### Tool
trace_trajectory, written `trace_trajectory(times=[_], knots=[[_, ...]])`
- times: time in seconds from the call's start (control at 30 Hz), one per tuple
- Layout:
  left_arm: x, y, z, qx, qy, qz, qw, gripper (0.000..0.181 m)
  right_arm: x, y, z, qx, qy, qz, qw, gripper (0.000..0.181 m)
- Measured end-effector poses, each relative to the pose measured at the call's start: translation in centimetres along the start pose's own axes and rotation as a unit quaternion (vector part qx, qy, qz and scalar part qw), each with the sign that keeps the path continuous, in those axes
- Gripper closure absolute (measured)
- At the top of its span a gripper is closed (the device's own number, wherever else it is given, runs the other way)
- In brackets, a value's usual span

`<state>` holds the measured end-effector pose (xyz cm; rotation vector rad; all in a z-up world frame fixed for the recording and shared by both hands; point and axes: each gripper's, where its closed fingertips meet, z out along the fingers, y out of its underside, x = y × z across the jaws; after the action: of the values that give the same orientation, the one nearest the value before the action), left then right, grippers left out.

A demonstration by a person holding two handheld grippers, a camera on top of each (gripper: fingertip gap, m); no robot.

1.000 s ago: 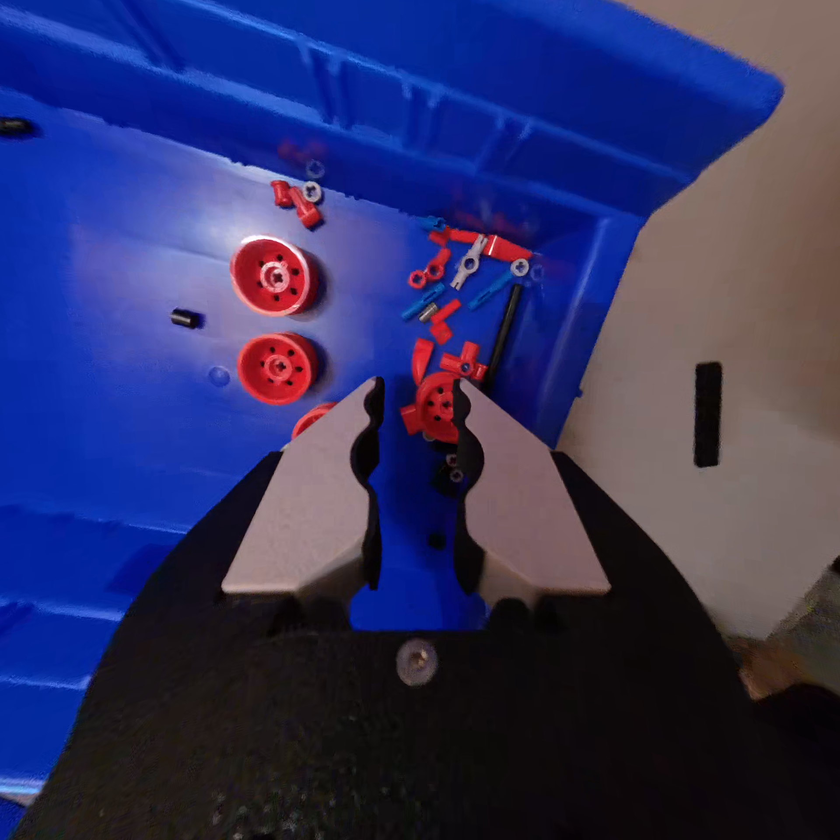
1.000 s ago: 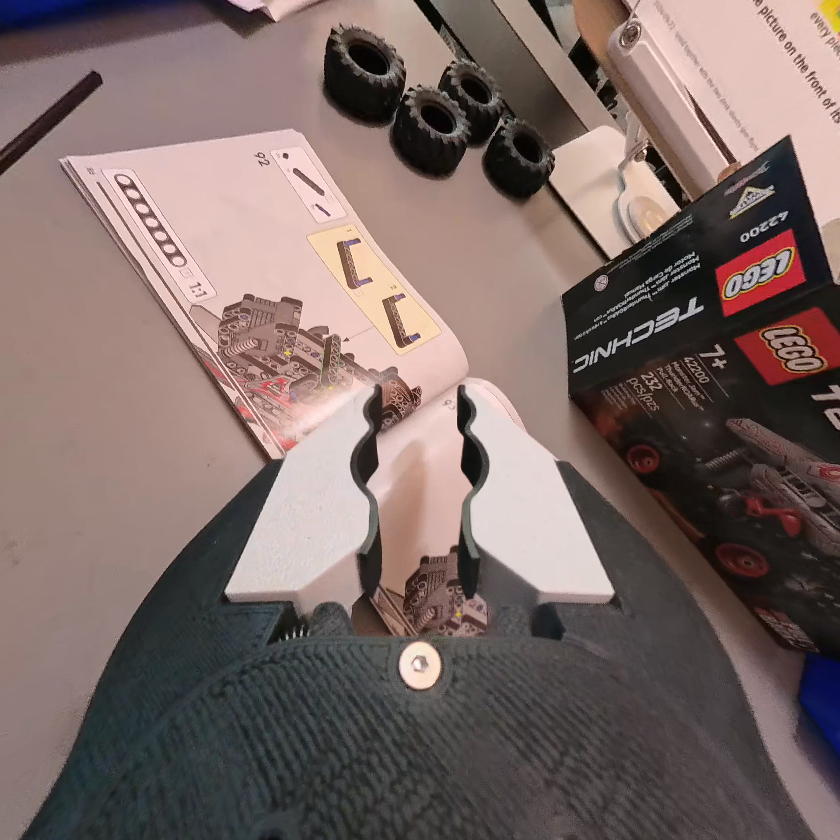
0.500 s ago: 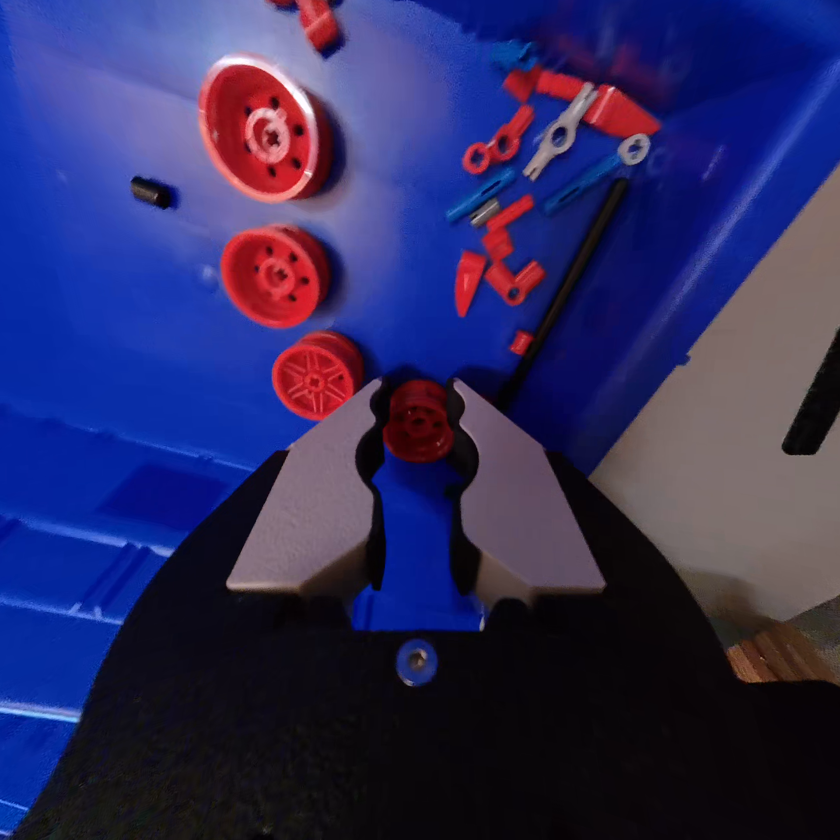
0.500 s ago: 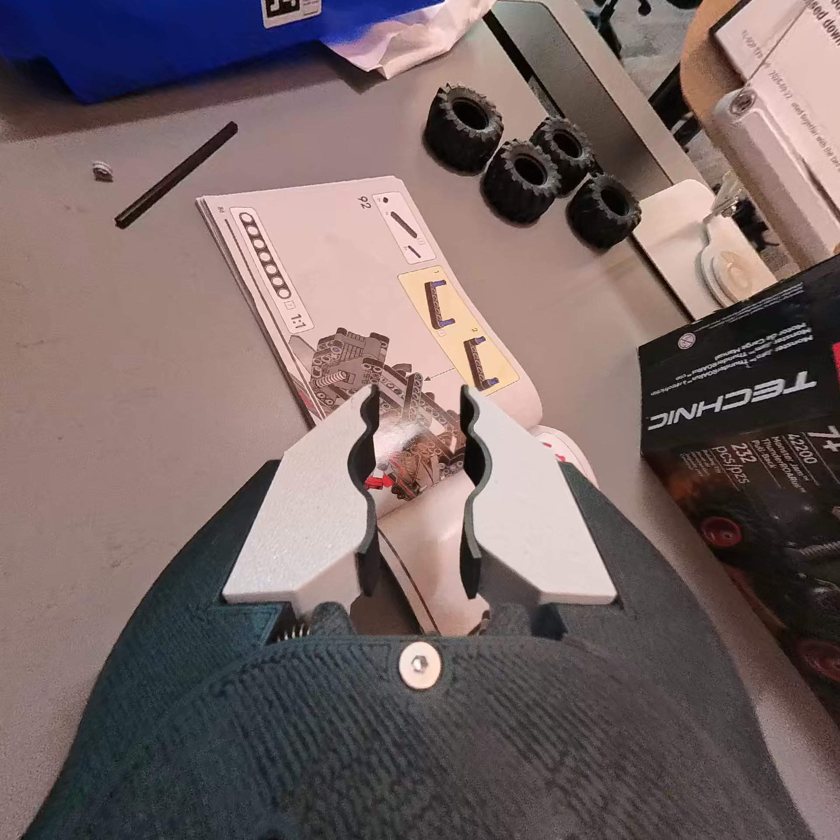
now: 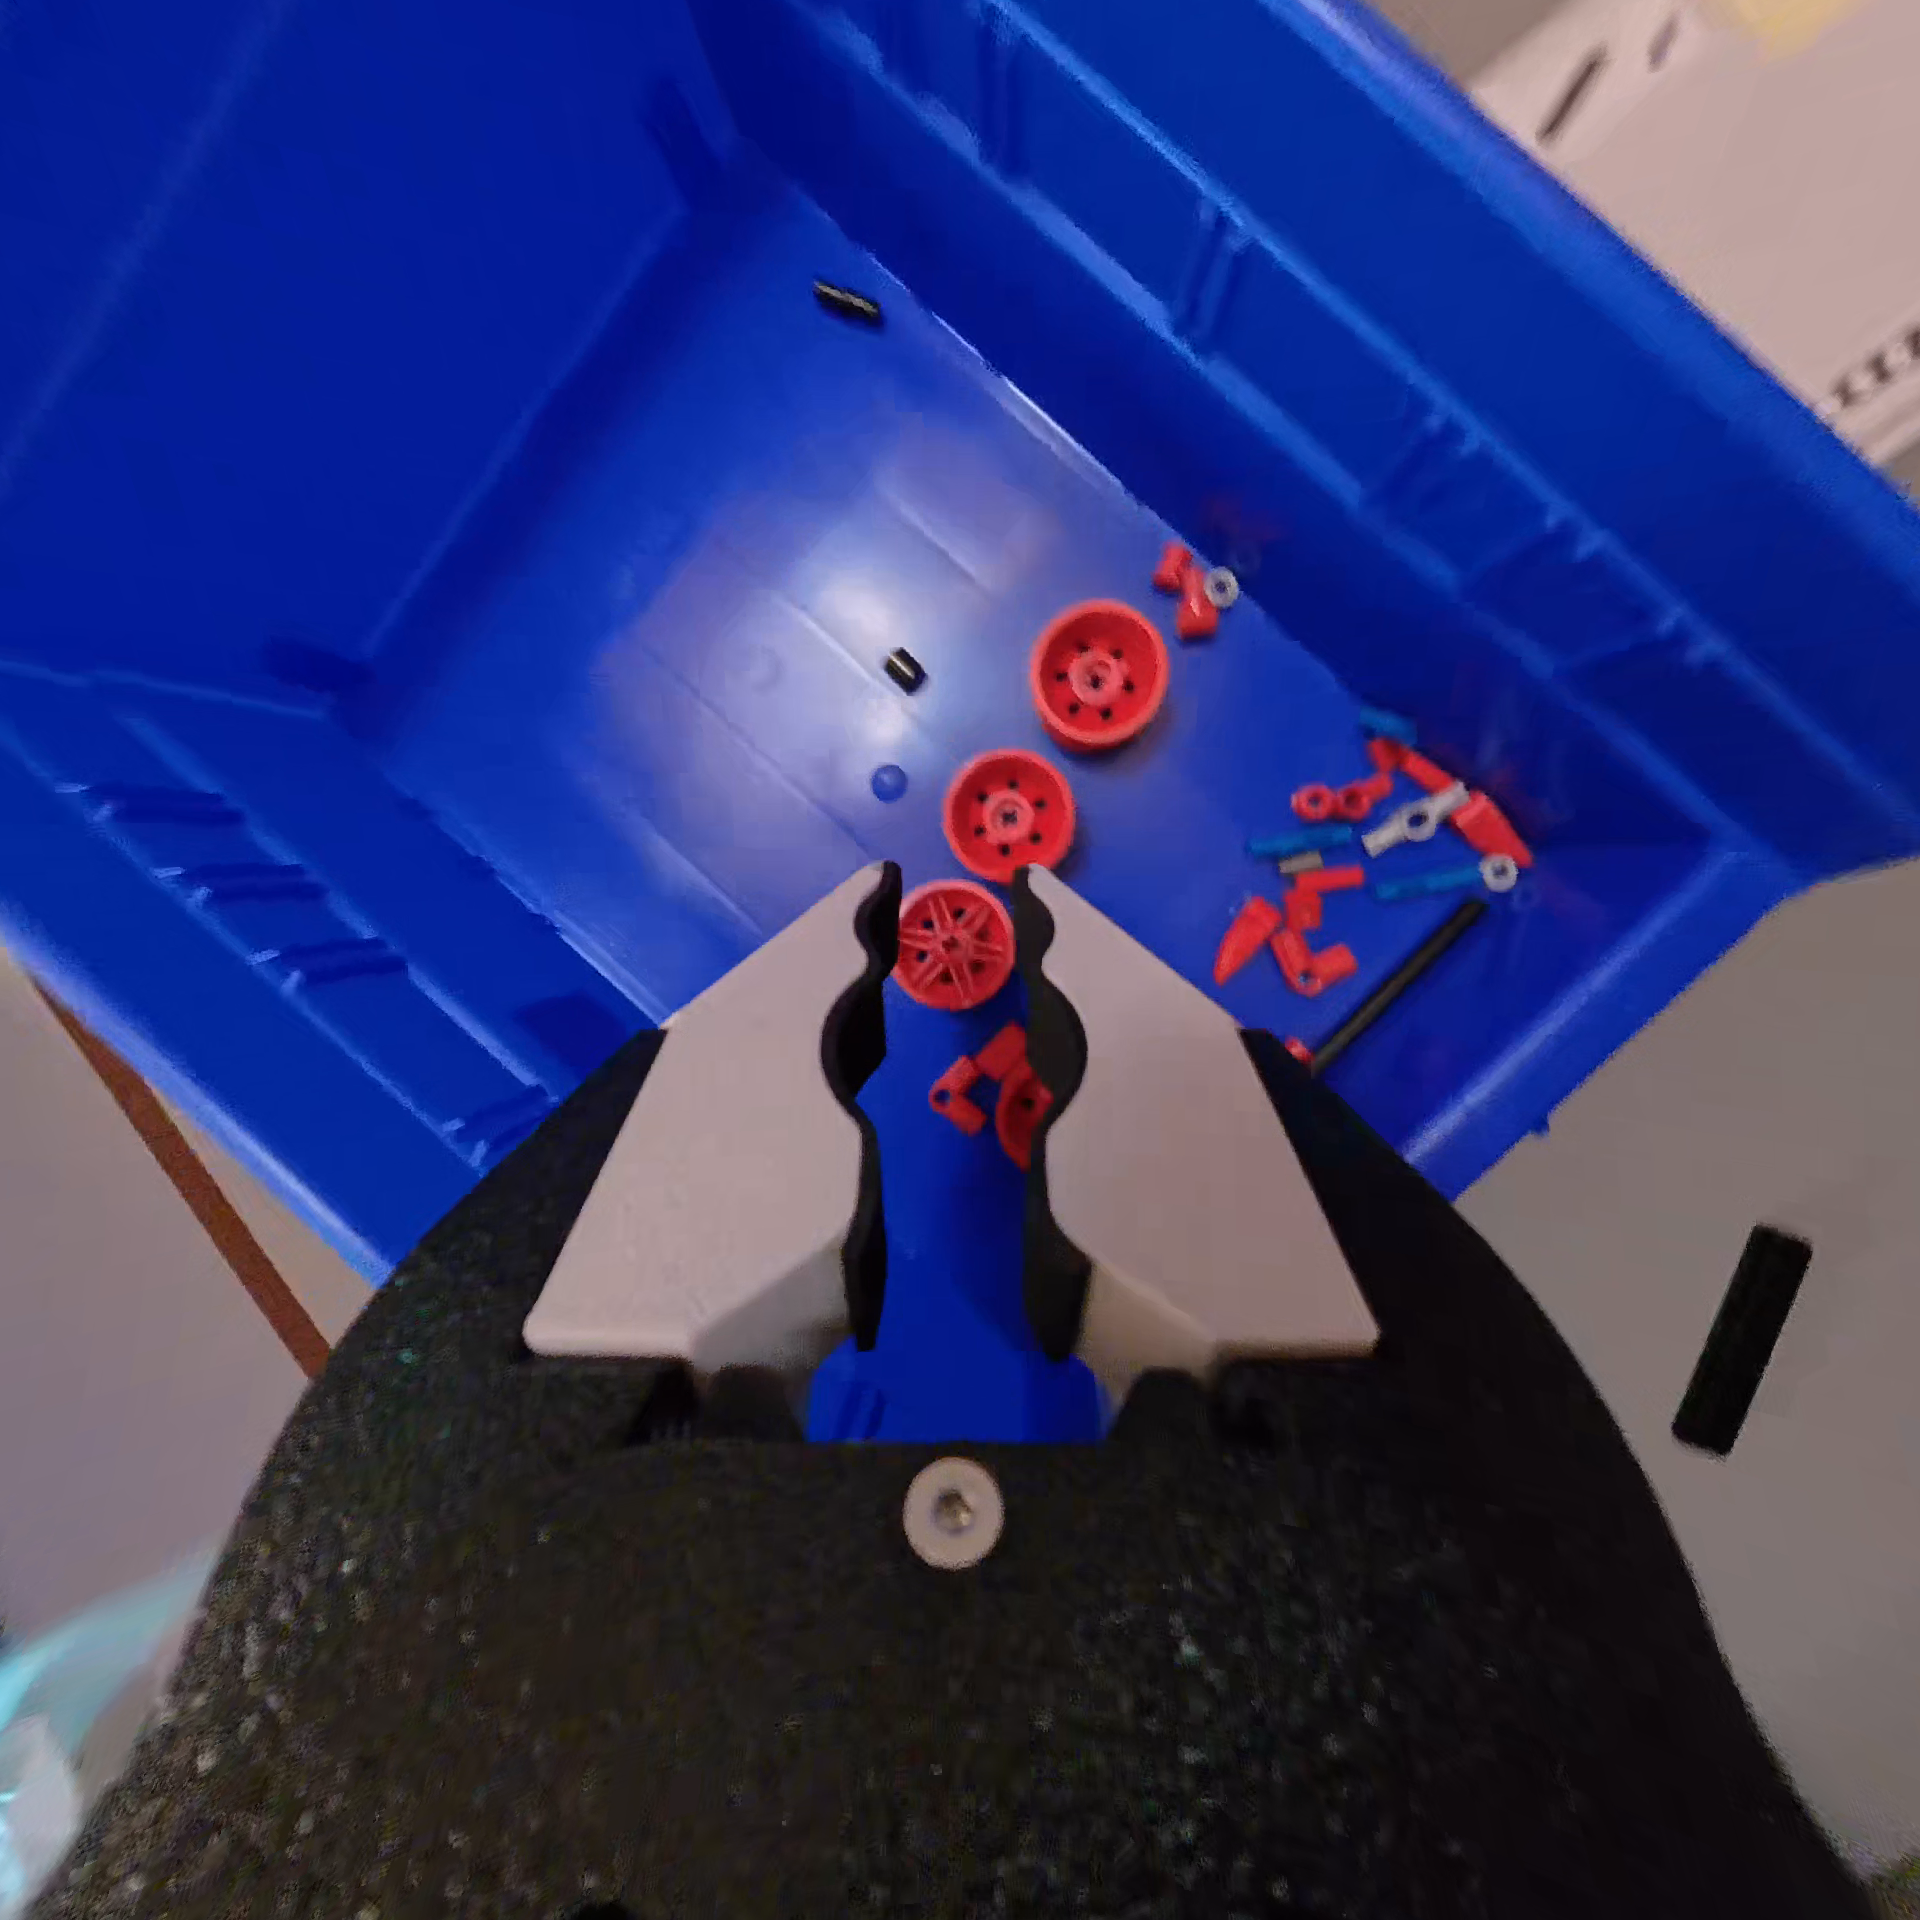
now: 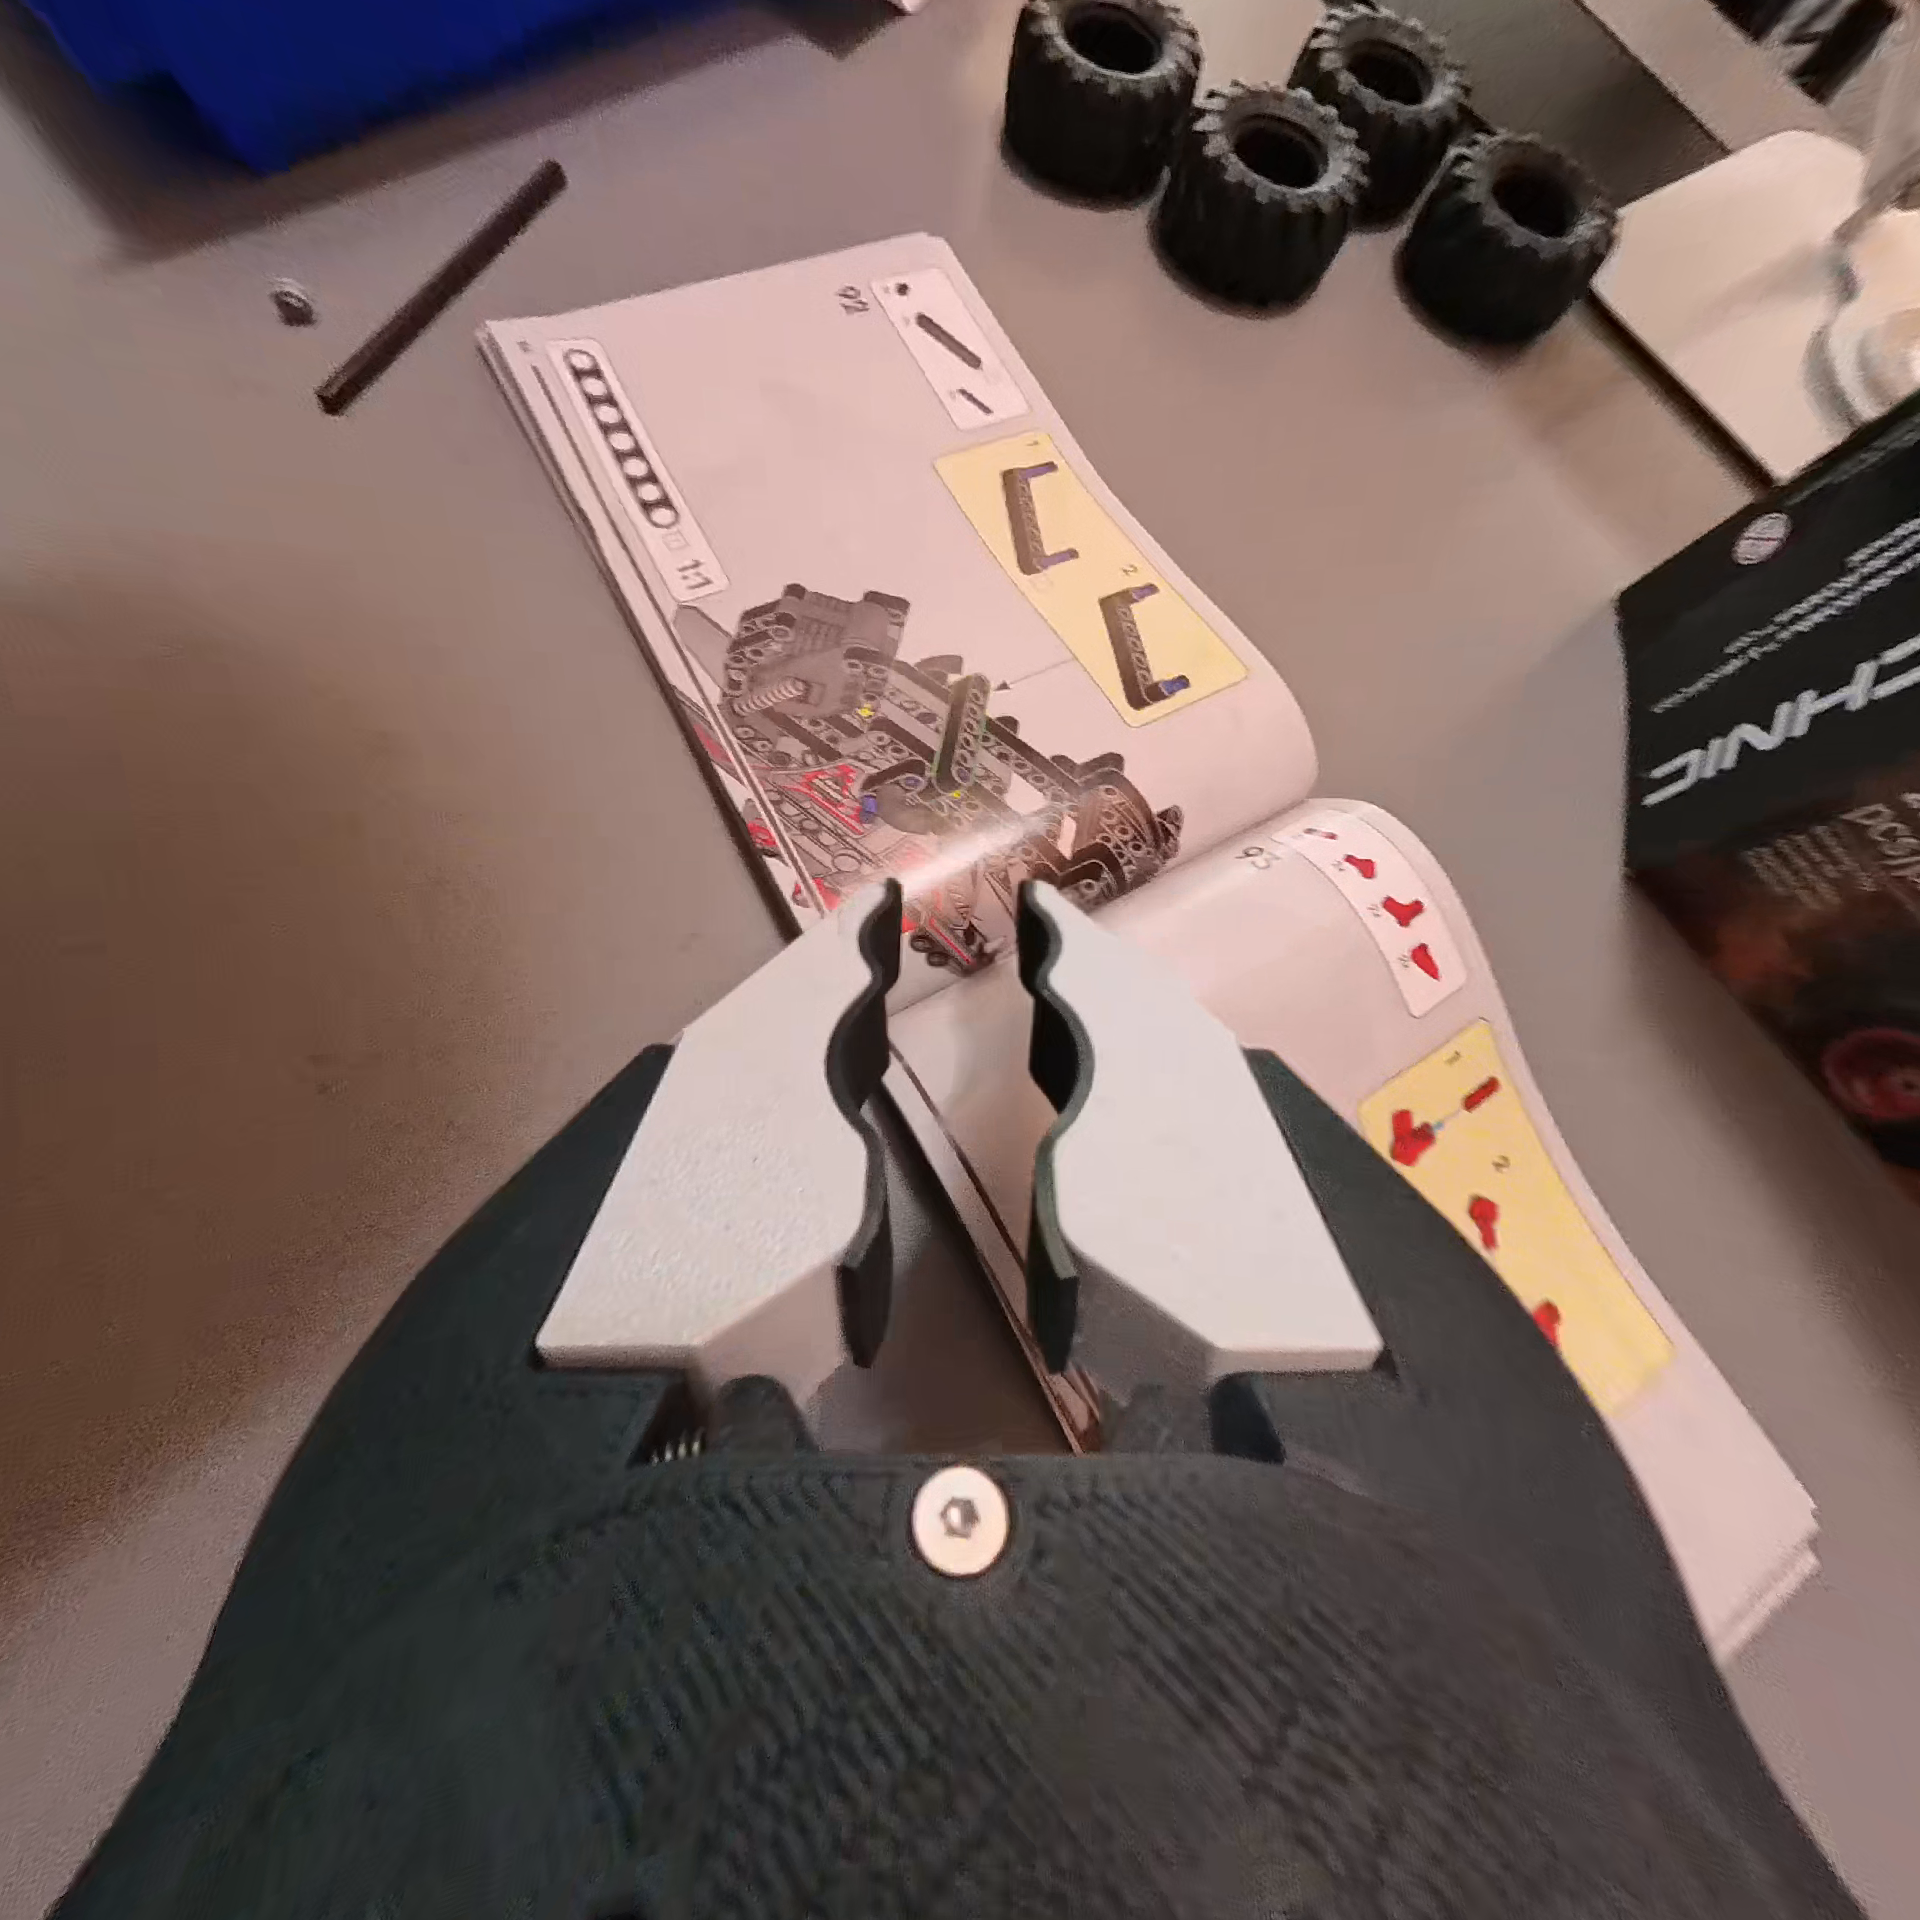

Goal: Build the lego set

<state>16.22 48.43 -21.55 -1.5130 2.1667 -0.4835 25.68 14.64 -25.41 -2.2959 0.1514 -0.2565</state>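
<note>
Retreat: backed out of the blue plastic bin (image 5: 520, 312) with left gripper (image 5: 954, 878) spread, empty; left the small red plastic wheel hub (image 5: 1016, 1124) on its floor. Kept right gripper (image 6: 956, 899) spread over the open paper instruction booklet (image 6: 831, 499). Probably needed regrabbing.

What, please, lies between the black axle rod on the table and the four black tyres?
In the right wrist view, only bare grey table separates the black axle rod from the four black tyres.

Grey wavy-edged tongs (image 5: 954, 883) on textured black bodies (one silver screw each)
</note>
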Motion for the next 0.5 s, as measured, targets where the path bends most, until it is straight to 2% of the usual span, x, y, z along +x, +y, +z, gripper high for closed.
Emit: trace_trajectory(times=[0.13, 0.27, 0.33, 0.43, 0.5], knots=[[-1.5, -0.9, -0.2, 0.042, -0.029, -0.063, 0.997, 0.164, 0.2, 1.7, 0.5, -0.037, -0.011, -0.034, 0.999, 0.163], [-3.2, 0.0, -0.8, 0.036, -0.074, -0.101, 0.991, 0.159, -0.2, 1.7, 0.7, -0.025, -0.037, -0.042, 0.998, 0.175], [-5.0, 0.9, -2.1, 0.023, -0.126, -0.114, 0.985, 0.157, 0.0, 1.8, 0.7, -0.025, -0.038, -0.05, 0.998, 0.179], [-8.6, 2.6, -5.3, 0.007, -0.243, -0.115, 0.963, 0.147, 0.1, 1.9, 0.6, -0.028, -0.047, -0.04, 0.998, 0.18], [-9.4, 4.2, -5.8, -0.012, -0.249, -0.132, 0.959, 0.128, 0.3, 2.0, 0.5, -0.034, -0.05, -0.038, 0.997, 0.178]])
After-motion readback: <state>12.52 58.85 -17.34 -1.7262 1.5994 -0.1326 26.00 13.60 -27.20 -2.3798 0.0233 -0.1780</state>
